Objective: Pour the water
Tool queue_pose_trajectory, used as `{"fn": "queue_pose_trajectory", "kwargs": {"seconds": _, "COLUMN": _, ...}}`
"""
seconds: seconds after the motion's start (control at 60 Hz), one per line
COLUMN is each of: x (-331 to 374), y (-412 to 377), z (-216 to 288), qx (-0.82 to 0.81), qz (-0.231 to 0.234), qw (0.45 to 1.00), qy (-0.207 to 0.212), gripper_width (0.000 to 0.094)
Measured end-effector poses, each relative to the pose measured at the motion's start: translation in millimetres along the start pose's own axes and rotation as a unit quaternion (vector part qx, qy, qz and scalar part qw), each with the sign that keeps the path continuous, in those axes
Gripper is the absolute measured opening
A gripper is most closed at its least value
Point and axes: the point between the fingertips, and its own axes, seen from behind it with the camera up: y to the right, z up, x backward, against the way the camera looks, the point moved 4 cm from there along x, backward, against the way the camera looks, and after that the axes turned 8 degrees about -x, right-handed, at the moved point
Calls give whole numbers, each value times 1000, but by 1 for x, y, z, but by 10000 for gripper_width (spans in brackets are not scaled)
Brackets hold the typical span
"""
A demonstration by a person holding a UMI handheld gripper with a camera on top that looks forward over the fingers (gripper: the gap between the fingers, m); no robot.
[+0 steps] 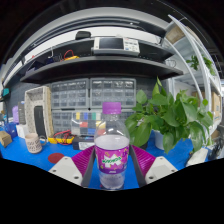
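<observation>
— At the lower centre of the frame, what sits between the fingers?
— A clear bottle [112,150] with a purple cap, upright on the blue table [30,160]. The gripper [112,164] has a magenta pad at each side of it — both seem to press its label, though contact is hard to confirm.
— And around it?
— A leafy plant [170,115] at right, a drawer cabinet [92,97] behind, a framed mirror [40,112] at left.

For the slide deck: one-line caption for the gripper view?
Tongs closed on a clear bottle with a purple cap, above a blue table, leafy plant beside it.
</observation>
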Motion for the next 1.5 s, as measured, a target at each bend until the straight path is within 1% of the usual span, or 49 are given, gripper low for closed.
{"fn": "queue_pose_trajectory", "kwargs": {"seconds": 0.05, "x": -2, "y": -1, "z": -1, "qx": 9, "qz": -1, "qw": 1000, "qy": 1, "gripper_width": 607}}
{"fn": "queue_pose_trajectory", "kwargs": {"seconds": 0.067, "x": -3, "y": -2, "z": -2, "qx": 13, "qz": -2, "qw": 1000, "qy": 0, "gripper_width": 605}}
{"fn": "queue_pose_trajectory", "kwargs": {"seconds": 0.083, "x": -4, "y": -1, "z": -3, "qx": 16, "qz": -3, "qw": 1000, "qy": -1, "gripper_width": 524}}
{"fn": "queue_pose_trajectory", "kwargs": {"seconds": 0.133, "x": -6, "y": -5, "z": -2, "qx": 20, "qz": -6, "qw": 1000, "qy": 6, "gripper_width": 522}}
{"fn": "queue_pose_trajectory", "kwargs": {"seconds": 0.2, "x": -6, "y": -5, "z": -2, "qx": 22, "qz": -5, "qw": 1000, "qy": 7, "gripper_width": 487}}
{"fn": "queue_pose_trajectory", "kwargs": {"seconds": 0.233, "x": -6, "y": -4, "z": -2, "qx": 21, "qz": -6, "qw": 1000, "qy": 5, "gripper_width": 466}}
{"fn": "queue_pose_trajectory", "kwargs": {"seconds": 0.267, "x": -7, "y": -5, "z": -3, "qx": 20, "qz": -5, "qw": 1000, "qy": 3, "gripper_width": 417}}
{"fn": "queue_pose_trajectory", "kwargs": {"seconds": 0.317, "x": -6, "y": -4, "z": -3, "qx": 15, "qz": -6, "qw": 1000, "qy": -1, "gripper_width": 377}}
{"fn": "queue_pose_trajectory", "kwargs": {"seconds": 0.383, "x": -7, "y": -4, "z": -2, "qx": 12, "qz": -5, "qw": 1000, "qy": -5, "gripper_width": 360}}
{"fn": "queue_pose_trajectory", "kwargs": {"seconds": 0.417, "x": -7, "y": -4, "z": -3, "qx": 12, "qz": -3, "qw": 1000, "qy": -8, "gripper_width": 315}}
{"fn": "queue_pose_trajectory", "kwargs": {"seconds": 0.633, "x": -9, "y": -3, "z": -2, "qx": 4, "qz": -14, "qw": 1000, "qy": -9, "gripper_width": 313}}
{"fn": "queue_pose_trajectory", "kwargs": {"seconds": 0.733, "x": -12, "y": -1, "z": 0, "qx": 16, "qz": -27, "qw": 999, "qy": -18, "gripper_width": 312}}
{"fn": "queue_pose_trajectory", "kwargs": {"seconds": 0.817, "x": -17, "y": -7, "z": 5, "qx": 68, "qz": -37, "qw": 997, "qy": -25, "gripper_width": 313}}
{"fn": "queue_pose_trajectory", "kwargs": {"seconds": 0.917, "x": -28, "y": -34, "z": 17, "qx": 172, "qz": -41, "qw": 984, "qy": -23, "gripper_width": 312}}
{"fn": "queue_pose_trajectory", "kwargs": {"seconds": 1.033, "x": -50, "y": -85, "z": 27, "qx": 317, "qz": -36, "qw": 948, "qy": -12, "gripper_width": 312}}
{"fn": "queue_pose_trajectory", "kwargs": {"seconds": 1.2, "x": -85, "y": -157, "z": 35, "qx": 514, "qz": -25, "qw": 857, "qy": 7, "gripper_width": 324}}
{"fn": "queue_pose_trajectory", "kwargs": {"seconds": 1.317, "x": -101, "y": -208, "z": 36, "qx": 606, "qz": -19, "qw": 795, "qy": 29, "gripper_width": 325}}
{"fn": "queue_pose_trajectory", "kwargs": {"seconds": 1.5, "x": -125, "y": -267, "z": 30, "qx": 725, "qz": -12, "qw": 686, "qy": 62, "gripper_width": 324}}
